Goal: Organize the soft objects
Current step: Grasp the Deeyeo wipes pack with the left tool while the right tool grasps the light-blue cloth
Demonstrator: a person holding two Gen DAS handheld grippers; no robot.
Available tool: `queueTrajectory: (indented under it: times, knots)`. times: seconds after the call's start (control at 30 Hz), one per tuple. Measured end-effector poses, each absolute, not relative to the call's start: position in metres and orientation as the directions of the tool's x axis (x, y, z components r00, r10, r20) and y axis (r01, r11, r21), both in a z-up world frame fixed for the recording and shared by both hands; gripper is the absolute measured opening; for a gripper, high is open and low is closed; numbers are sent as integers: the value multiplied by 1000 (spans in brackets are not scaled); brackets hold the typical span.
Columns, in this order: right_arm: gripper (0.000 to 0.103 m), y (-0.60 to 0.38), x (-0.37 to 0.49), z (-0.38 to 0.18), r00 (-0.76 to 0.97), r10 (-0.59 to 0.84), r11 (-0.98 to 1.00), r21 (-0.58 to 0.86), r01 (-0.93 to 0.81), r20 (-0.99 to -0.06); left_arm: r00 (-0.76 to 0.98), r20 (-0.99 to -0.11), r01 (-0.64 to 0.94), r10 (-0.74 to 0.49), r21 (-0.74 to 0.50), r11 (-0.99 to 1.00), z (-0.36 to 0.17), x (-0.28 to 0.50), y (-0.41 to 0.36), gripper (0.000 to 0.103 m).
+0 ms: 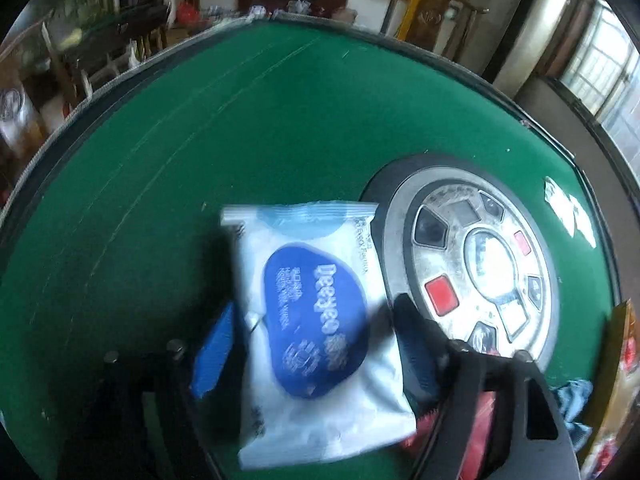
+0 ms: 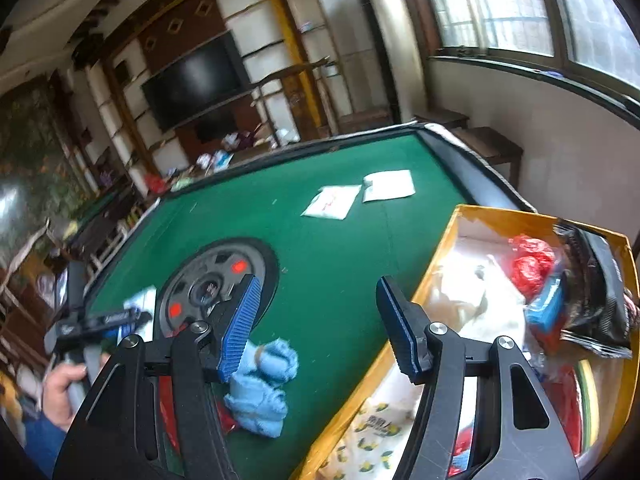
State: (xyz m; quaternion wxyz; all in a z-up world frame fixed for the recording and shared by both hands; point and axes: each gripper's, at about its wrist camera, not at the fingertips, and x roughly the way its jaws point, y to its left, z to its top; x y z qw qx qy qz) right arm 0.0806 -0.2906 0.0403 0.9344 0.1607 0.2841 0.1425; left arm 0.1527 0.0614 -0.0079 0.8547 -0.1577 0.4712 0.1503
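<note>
Your left gripper [image 1: 316, 344] jaws wide around wipes pack [image 1: 316, 320] beside table hub [image 1: 472, 264], pads clear, your right gripper [image 2: 316, 328] apart, empty, only right view shows box [image 2: 440, 264], blue cloth [image 2: 264, 388].

1. Between my left tongs [image 1: 316, 344] the wipes pack [image 1: 316, 308] fills the gap.
2. Ahead of my right tongs [image 2: 320, 320], green table [image 2: 340, 240] lies bare.
3. Right of them, the yellow box [image 2: 452, 240] wall blocks; left, the blue cloth [image 2: 260, 384].
</note>
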Motion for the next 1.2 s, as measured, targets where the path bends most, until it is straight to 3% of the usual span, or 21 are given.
queueTrajectory:
  times: [0.1,0.27,0.43,0.63,0.7,0.73,0.87,1.2]
  knots:
    - [61,-264,85,34,735,386,918,309,-248,-558,505,-847,-366,166,-36,930,-12,155,54,81]
    - [61,-228,94,11,641,373,926,223,-306,-671,540,-827,-344,154,-50,937,-12,145,64,73]
    - [61,-214,97,1,575,399,908,222,-354,-714,554,-819,-335,149,-56,940,-15,138,69,73]
    - [61,-190,92,-16,542,327,909,102,-403,-774,558,-815,-330,157,-45,943,-10,143,58,73]
    - [50,-184,89,-20,527,330,898,90,-430,-783,562,-812,-330,158,-44,943,-9,142,56,72]
    - [41,-183,88,-20,515,348,890,102,-445,-783,564,-811,-328,158,-44,944,-9,141,56,72]
    - [33,-183,84,-15,532,369,882,108,-458,-762,574,-805,-325,148,-58,944,-5,139,57,67]
    - [33,-221,84,18,645,506,861,298,-411,-573,645,-752,-320,133,-109,941,13,126,56,65]
